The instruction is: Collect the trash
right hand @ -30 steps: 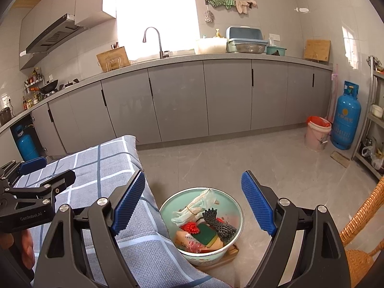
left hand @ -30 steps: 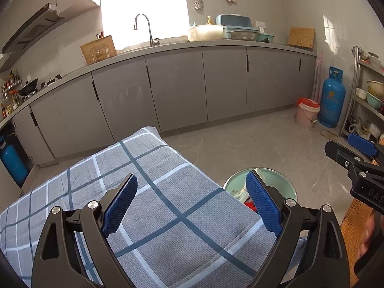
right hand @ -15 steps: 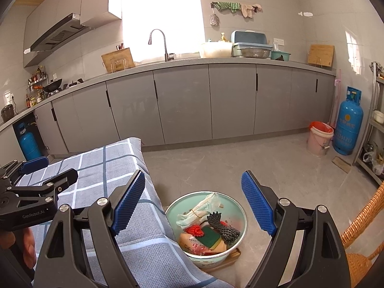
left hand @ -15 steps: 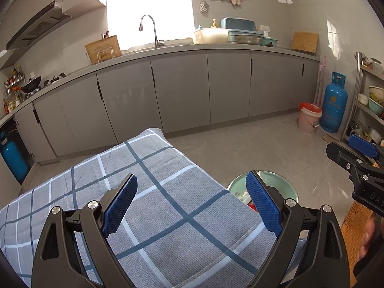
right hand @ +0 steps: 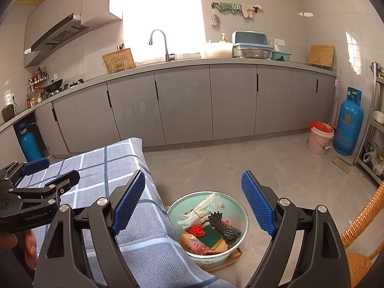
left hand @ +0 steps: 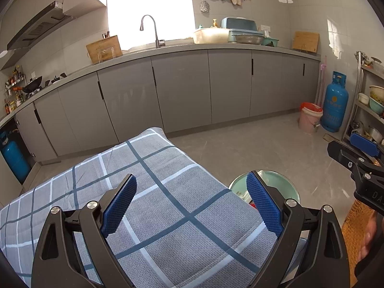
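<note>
Left gripper: jaws spread wide, nothing between the blue pads, held above the grey checked tablecloth.

Right gripper: jaws likewise spread wide, holding nothing, positioned above the pale green basin.

The basin stands on the floor just beside the cloth-covered table edge, resting on what looks like a flat wooden board. Contents: crumpled white wrapper, black knitted glove, red mesh scrap, green scouring sponge, pinkish packet.

Pink bucket with a red liner stands near the blue gas cylinder by the cabinets; its contents cannot be seen.
</note>
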`<state>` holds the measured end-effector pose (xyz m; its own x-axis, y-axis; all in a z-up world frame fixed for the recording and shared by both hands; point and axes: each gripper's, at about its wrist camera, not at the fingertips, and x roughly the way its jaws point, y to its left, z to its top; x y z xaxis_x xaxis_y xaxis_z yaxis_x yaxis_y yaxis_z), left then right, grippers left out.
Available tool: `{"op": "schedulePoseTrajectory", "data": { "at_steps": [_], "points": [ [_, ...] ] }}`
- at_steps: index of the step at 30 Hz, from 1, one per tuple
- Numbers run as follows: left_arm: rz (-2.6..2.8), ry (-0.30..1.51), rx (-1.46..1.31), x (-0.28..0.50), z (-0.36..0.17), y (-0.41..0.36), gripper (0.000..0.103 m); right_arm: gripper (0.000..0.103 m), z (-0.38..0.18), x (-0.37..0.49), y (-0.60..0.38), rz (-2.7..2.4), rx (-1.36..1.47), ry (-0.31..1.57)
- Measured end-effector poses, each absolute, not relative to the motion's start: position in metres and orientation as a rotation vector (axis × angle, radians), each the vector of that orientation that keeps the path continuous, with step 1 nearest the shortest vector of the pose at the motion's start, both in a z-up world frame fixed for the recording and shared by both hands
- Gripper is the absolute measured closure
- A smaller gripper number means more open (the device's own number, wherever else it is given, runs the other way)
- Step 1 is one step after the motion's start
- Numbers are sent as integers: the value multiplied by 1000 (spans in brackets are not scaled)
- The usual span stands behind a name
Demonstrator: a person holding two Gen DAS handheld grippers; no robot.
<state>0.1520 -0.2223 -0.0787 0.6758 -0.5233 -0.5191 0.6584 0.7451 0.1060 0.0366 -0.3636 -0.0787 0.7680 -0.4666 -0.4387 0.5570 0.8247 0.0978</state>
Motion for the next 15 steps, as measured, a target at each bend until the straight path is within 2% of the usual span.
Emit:
{"op": "schedulePoseTrajectory", "data": {
  "at_steps": [6, 15],
  "points": [
    [-674, 483, 294, 152, -78, -222, 5, 21, -77, 36, -363, -561, 229, 412],
    [-671, 471, 299, 148, -76, -224, 5, 21, -75, 35, -361, -561, 226, 404]
  ]
}}
